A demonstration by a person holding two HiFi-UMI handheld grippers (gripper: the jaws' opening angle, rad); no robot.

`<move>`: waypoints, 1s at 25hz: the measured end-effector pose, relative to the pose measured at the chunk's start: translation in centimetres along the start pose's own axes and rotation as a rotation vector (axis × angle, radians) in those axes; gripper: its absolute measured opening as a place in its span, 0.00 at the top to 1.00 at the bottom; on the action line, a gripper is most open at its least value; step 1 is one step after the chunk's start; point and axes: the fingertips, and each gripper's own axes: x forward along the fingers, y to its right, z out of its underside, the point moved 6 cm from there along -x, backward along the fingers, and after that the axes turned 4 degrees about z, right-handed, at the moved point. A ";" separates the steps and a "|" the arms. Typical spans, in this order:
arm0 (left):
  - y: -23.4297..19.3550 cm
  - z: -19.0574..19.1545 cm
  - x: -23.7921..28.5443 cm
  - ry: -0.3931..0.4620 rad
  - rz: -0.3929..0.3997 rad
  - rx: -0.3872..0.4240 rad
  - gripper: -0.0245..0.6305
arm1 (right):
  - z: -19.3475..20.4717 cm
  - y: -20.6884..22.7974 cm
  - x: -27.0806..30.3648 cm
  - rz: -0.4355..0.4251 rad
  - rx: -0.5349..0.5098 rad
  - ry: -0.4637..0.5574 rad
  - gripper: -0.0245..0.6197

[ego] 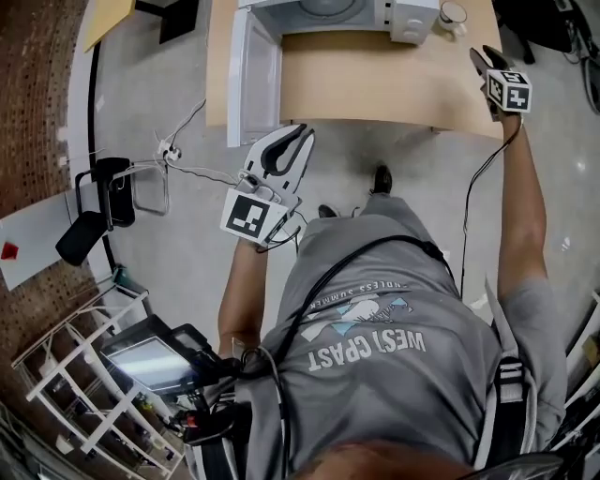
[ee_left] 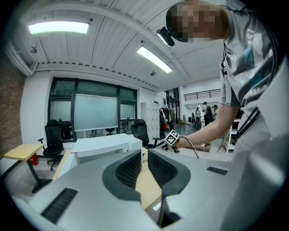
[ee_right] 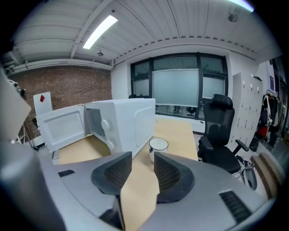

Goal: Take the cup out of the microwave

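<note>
Over table edge, right claw outstretched

The microwave sits at the far edge of the table, its door swung open along the table's left side. The cup stands on the table just right of the microwave, outside it. The right gripper hangs over the table's right edge, nearer the person than the cup. The left gripper is off the table, just before its near edge, close to the door's end. A power strip lies on the floor left of the table.
</note>
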 end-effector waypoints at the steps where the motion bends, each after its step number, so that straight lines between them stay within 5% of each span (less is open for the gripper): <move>1: 0.2 0.1 -0.2 0.006 -0.001 0.001 0.83 | -0.2 -0.5 -0.7 -0.012 0.006 0.019 0.72; 4: 0.9 0.0 -0.7 0.045 -0.004 -0.003 0.83 | -1.1 -2.6 -3.4 -0.055 0.027 0.080 0.72; 7: 1.3 0.2 -1.2 0.057 -0.002 -0.001 0.83 | -2.4 -5.0 -6.4 -0.091 0.031 0.150 0.89; 10: 1.6 0.1 -2.1 0.077 0.010 0.008 0.83 | -3.9 -7.7 -10.0 -0.099 0.011 0.216 0.93; 25: 4.7 2.8 -10.2 0.113 0.054 0.007 0.83 | -6.6 -22.0 -27.9 -0.144 0.006 0.460 0.94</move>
